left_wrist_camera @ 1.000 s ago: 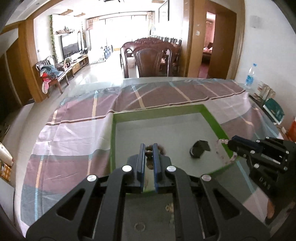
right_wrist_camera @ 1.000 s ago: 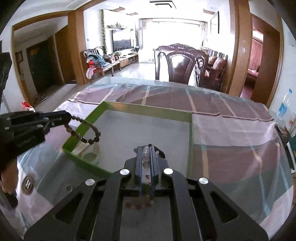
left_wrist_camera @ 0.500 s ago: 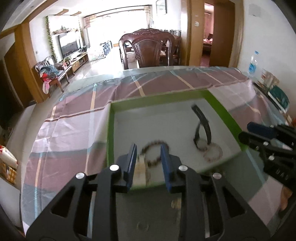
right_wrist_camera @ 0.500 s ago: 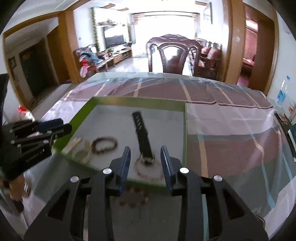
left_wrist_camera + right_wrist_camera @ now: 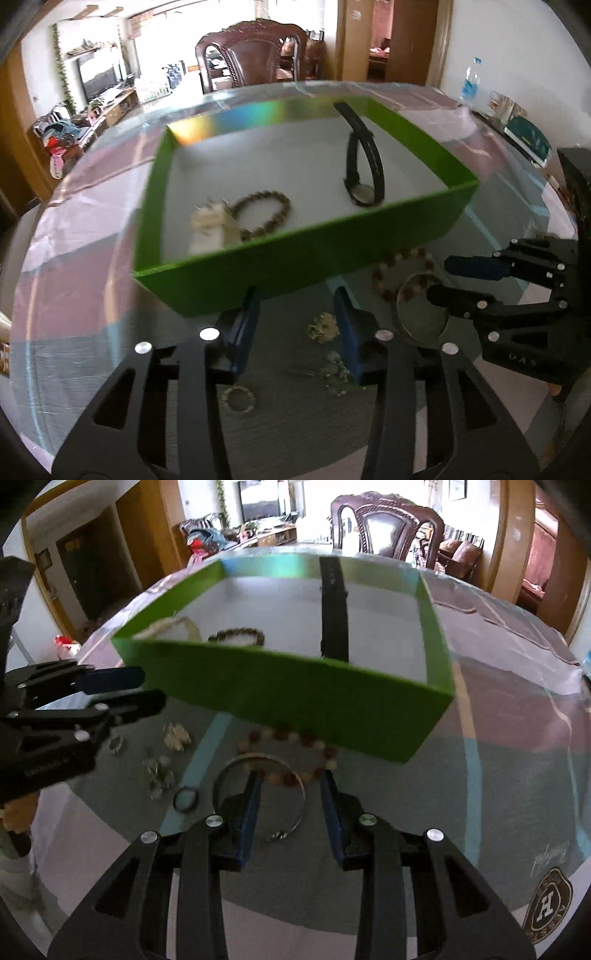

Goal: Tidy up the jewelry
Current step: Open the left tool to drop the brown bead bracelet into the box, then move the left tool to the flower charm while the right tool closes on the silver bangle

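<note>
A green box (image 5: 325, 251) (image 5: 295, 694) holds a black watch (image 5: 364, 162) (image 5: 334, 609), a brown bead bracelet (image 5: 264, 214) (image 5: 238, 635) and a pale bracelet (image 5: 208, 225) (image 5: 173, 626). In front of it on the table lie a pink bead bracelet (image 5: 400, 271) (image 5: 291, 753), a thin metal bangle (image 5: 421, 310) (image 5: 258, 794), a small gold ornament (image 5: 323, 326) (image 5: 177, 736), a small ring (image 5: 238, 398) (image 5: 185, 799) and a fine chain (image 5: 336, 369) (image 5: 159, 771). My left gripper (image 5: 295, 328) (image 5: 144, 692) is open and empty over the ornament. My right gripper (image 5: 290, 801) (image 5: 443, 280) is open and empty over the bangle.
The table (image 5: 498, 775) has a striped cloth under glass. A wooden chair (image 5: 255, 55) stands at its far side. A water bottle (image 5: 471, 83) and books (image 5: 524, 136) are at the right edge.
Both grippers opened and let the brown and pink bead bracelets go, then pulled back from the box and came down low over the loose jewelry on the table in front of it.
</note>
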Tool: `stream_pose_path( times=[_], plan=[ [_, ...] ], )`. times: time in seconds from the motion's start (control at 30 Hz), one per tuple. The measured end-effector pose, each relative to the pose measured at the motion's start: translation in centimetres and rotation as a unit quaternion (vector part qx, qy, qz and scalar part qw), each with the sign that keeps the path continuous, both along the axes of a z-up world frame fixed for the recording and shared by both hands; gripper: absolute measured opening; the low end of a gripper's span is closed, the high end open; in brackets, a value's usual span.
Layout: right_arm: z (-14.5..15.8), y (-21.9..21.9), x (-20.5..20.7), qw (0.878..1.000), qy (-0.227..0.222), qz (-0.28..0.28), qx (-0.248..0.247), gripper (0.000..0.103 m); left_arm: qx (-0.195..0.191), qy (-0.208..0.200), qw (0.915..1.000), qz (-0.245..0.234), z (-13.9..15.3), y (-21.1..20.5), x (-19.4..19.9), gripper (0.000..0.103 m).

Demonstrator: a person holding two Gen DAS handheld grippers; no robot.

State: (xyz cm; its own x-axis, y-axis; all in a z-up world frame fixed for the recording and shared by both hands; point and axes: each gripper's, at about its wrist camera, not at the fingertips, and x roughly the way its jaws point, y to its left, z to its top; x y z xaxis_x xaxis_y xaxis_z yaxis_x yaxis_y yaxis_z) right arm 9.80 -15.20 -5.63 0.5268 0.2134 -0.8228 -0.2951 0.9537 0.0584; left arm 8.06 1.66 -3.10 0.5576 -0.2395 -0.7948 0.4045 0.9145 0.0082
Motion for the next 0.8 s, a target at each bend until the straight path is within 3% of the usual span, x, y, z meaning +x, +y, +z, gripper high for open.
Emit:
stream_pose_path(
  times=[0.2,0.37,0.47,0.63,0.8],
  plan=[
    [-1.0,0.2,-0.4,1.000,0.012,-0.001,-0.019,0.033,0.023,0.009,0.9997,-0.005,-1.5,-1.0,0.0,0.042],
    [-1.1,-0.2,-0.5,1.000,0.007,-0.008,-0.022,0.031,0.020,0.014,0.9997,-0.002,-2.0,-1.0,0.2,0.044],
    [-1.2,-0.5,-0.5,1.000,0.007,-0.017,-0.020,0.028,0.023,0.013,0.9997,0.000,-2.2,-1.1,0.2,0.051],
    [-1.2,-0.9,-0.2,0.999,0.002,-0.035,-0.025,0.027,0.030,0.006,0.9995,0.006,-2.1,-1.2,0.0,0.053],
    [-1.1,-0.7,-0.1,0.999,-0.005,-0.035,-0.035,0.027,0.047,0.010,0.9986,0.021,-2.7,-1.3,0.3,0.046]
  ],
)
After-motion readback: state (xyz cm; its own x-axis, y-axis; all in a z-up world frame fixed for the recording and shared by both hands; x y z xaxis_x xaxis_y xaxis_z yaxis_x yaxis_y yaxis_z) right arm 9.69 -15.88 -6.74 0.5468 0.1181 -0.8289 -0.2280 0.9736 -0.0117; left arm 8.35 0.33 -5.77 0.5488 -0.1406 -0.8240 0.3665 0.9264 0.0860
